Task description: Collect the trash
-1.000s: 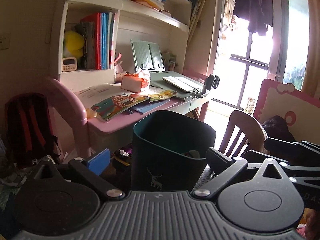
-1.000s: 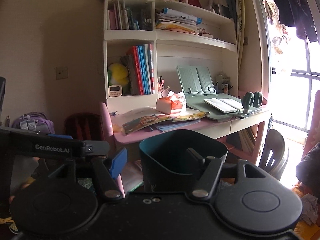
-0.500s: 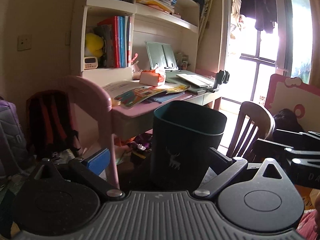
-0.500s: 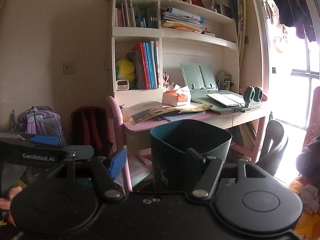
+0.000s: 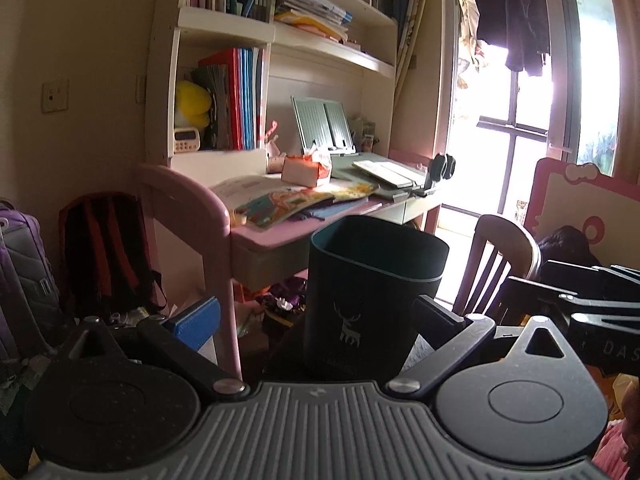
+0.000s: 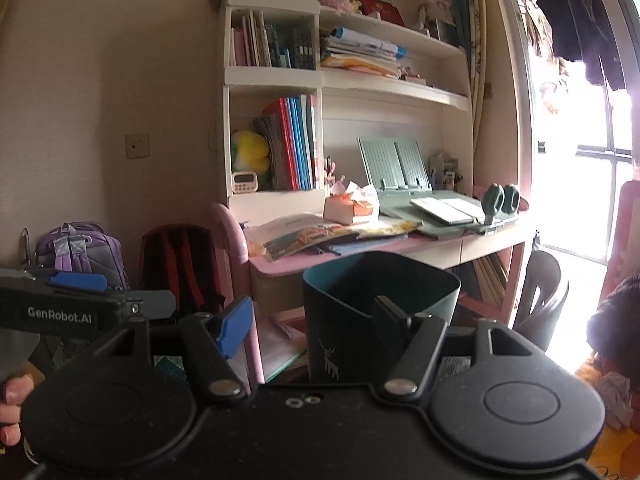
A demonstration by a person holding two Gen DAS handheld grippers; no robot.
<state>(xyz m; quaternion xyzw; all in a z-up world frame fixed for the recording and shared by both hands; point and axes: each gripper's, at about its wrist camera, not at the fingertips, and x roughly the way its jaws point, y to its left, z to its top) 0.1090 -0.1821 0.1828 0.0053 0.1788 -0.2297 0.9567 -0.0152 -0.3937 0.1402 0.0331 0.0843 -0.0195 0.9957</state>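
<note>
A dark teal trash bin with a white deer print (image 5: 372, 296) stands on the floor in front of the desk; it also shows in the right wrist view (image 6: 376, 312). My left gripper (image 5: 312, 316) is open, its blue-padded left finger (image 5: 196, 322) left of the bin and its right finger (image 5: 436, 312) by the bin's right side. My right gripper (image 6: 312, 320) is open, its right finger (image 6: 394, 316) in front of the bin's rim. Crumpled white paper (image 6: 614, 394) lies on the floor at right. The bin's inside is hidden.
A pink desk (image 5: 276, 236) with books and a tissue box (image 5: 306, 170) stands behind the bin. Backpacks (image 5: 104, 252) lean on the left wall. A wooden chair (image 5: 500, 264) is at right. The left gripper's body (image 6: 64, 312) shows in the right wrist view.
Both grippers have dropped lower and backed away from the desk; the bin now shows from the side, its inside no longer visible. The fingers stayed open.
</note>
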